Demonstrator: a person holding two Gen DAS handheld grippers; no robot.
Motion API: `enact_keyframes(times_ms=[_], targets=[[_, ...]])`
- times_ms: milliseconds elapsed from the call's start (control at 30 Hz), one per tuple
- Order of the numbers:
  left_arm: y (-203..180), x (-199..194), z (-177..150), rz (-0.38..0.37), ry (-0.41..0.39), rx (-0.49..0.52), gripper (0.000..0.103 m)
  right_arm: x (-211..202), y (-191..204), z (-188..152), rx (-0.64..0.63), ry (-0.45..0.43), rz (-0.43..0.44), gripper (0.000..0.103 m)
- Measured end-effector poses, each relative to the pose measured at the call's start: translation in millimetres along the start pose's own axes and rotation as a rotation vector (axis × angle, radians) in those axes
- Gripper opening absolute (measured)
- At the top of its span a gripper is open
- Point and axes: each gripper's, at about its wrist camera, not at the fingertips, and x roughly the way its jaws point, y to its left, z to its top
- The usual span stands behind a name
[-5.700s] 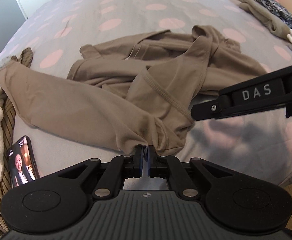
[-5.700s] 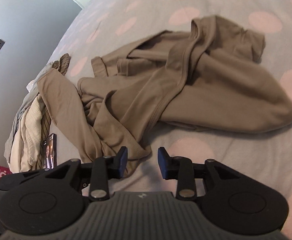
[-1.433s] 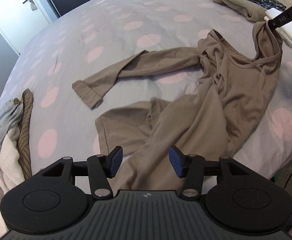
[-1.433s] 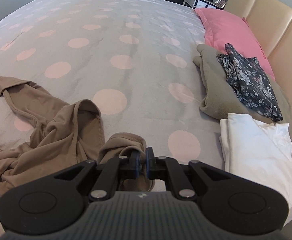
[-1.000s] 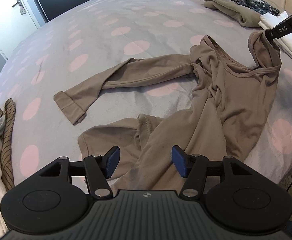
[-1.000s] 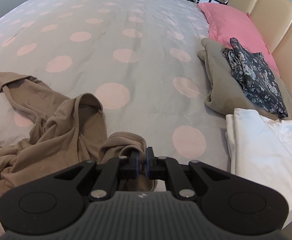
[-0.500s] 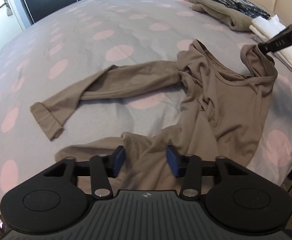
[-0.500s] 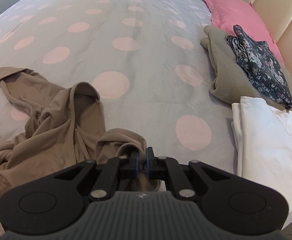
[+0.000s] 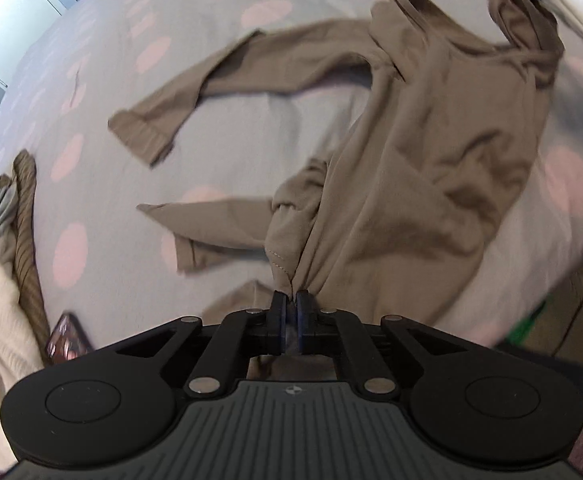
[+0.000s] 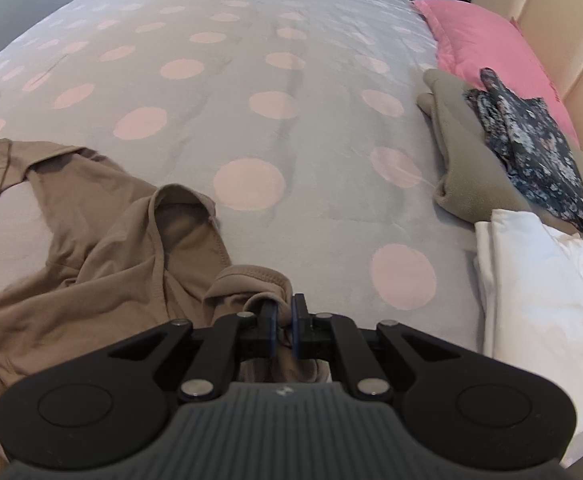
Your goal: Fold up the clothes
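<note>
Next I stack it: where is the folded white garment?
Right wrist view, far right: the folded white garment lies near the bed's edge, just in front of the floral cloth.

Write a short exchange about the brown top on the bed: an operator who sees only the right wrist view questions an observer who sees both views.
Operator: Are the left tongs holding anything?
Observer: Yes. The left tongs are shut on a stitched edge of the brown top.
Operator: I see one sleeve only. Where is the other sleeve?
Observer: The other sleeve lies flat on the bed, just ahead of the left tongs and to their left.
</note>
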Motion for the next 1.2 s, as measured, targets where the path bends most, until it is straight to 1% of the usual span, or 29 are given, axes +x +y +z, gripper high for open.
enact_keyframes(times_ms=[233,267,333,367,433,500,567,700,833,1000,1067,1100,1200], targets=[[7,-15,-29,-0.024,0.096,-0.009,0.004,-7,17,-8,-0.068,0.015,0.034,0.008],[8,-18,-30,-0.031,0.092,-0.015,0.004,-8,20,-9,-0.078,0.017,0.038,0.008],[10,-24,-28,-0.049,0.059,-0.035,0.007,-10,25,-12,-0.097,0.021,0.048,0.008],[12,-28,-26,-0.061,0.046,-0.043,0.011,-12,27,-13,-0.107,0.023,0.052,0.008],[16,-35,-21,-0.087,0.020,-0.055,0.024,-13,22,-14,-0.088,0.026,0.049,0.008],[20,-42,-13,-0.103,-0.010,-0.054,0.027,-14,16,-13,-0.068,0.025,0.042,0.008],[24,-49,-4,-0.117,-0.040,-0.050,0.028,-14,11,-12,-0.051,0.025,0.034,0.008],[25,-49,27,-0.109,-0.094,-0.009,0.031,-9,-2,-14,-0.023,0.042,-0.006,0.008],[26,-45,61,-0.099,-0.146,0.036,0.031,-5,-16,-17,0.032,0.059,-0.011,0.008],[23,-16,112,-0.149,-0.203,0.119,0.031,1,-35,-21,0.101,0.081,-0.016,0.008],[19,2,131,-0.151,-0.214,0.161,0.036,3,-37,-21,0.110,0.085,-0.004,0.008],[16,10,140,-0.153,-0.217,0.184,0.041,3,-38,-21,0.113,0.086,0.005,0.008],[6,34,164,-0.161,-0.217,0.257,0.043,6,-40,-20,0.123,0.089,0.032,0.008]])
